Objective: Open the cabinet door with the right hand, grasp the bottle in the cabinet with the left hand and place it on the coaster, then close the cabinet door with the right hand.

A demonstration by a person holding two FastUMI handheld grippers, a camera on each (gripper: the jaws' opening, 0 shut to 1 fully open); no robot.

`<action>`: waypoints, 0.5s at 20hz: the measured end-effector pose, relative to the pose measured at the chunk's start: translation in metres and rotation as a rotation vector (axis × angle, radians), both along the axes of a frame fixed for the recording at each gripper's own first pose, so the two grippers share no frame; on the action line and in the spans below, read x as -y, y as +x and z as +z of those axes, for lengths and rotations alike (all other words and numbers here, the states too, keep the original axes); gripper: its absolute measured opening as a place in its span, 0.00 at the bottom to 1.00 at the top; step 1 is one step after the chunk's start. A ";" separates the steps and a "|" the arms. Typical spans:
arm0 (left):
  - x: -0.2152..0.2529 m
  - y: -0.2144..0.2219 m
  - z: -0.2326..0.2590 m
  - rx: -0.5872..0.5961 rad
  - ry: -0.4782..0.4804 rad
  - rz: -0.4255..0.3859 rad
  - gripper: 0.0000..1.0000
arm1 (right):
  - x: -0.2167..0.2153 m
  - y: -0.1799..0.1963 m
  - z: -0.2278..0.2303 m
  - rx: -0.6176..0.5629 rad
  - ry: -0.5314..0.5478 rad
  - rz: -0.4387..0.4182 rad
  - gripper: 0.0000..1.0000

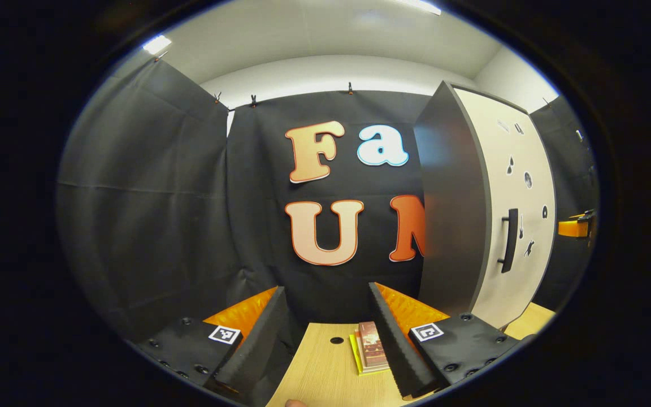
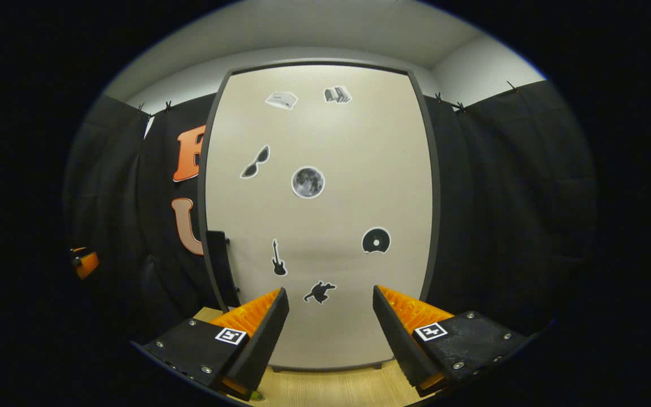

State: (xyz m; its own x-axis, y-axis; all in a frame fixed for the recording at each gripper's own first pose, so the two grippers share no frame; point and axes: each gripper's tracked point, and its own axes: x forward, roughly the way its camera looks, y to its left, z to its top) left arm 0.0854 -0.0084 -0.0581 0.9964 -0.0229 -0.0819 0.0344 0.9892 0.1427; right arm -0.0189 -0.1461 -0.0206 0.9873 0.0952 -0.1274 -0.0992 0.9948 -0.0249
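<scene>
Right gripper (image 2: 330,316) fingers wide, facing cabinet door (image 2: 325,215); left gripper (image 1: 328,316) wide.

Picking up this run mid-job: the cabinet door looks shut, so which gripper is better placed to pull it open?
The right gripper: it squarely faces the closed cabinet door, open, the handle slightly to its left. The left gripper hangs open over the table, cabinet off to its right.

Staged recording booth: black cloth walls (image 1: 150,215) clipped up, sticker-covered cabinet (image 2: 325,215) on wooden table (image 1: 325,373).
</scene>
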 end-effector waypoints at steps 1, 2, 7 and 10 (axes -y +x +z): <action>0.000 -0.001 0.008 0.009 -0.002 -0.001 0.94 | 0.002 -0.006 0.010 0.014 0.001 0.002 0.93; 0.001 -0.001 0.016 0.018 -0.001 0.000 0.94 | 0.006 -0.014 0.020 0.029 0.002 0.002 0.93; -0.005 -0.010 0.053 0.057 -0.006 0.006 0.94 | 0.024 -0.039 0.058 0.080 -0.037 -0.011 0.93; -0.011 -0.018 0.076 0.093 -0.002 0.017 0.94 | 0.030 -0.050 0.070 0.090 -0.036 -0.011 0.92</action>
State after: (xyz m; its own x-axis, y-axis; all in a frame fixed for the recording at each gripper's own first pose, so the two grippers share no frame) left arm 0.0677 0.0026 0.0176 0.9999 -0.0059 0.0113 0.0042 0.9897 0.1429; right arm -0.0692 -0.1757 0.0495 0.9959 0.0811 -0.0408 -0.0837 0.9941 -0.0687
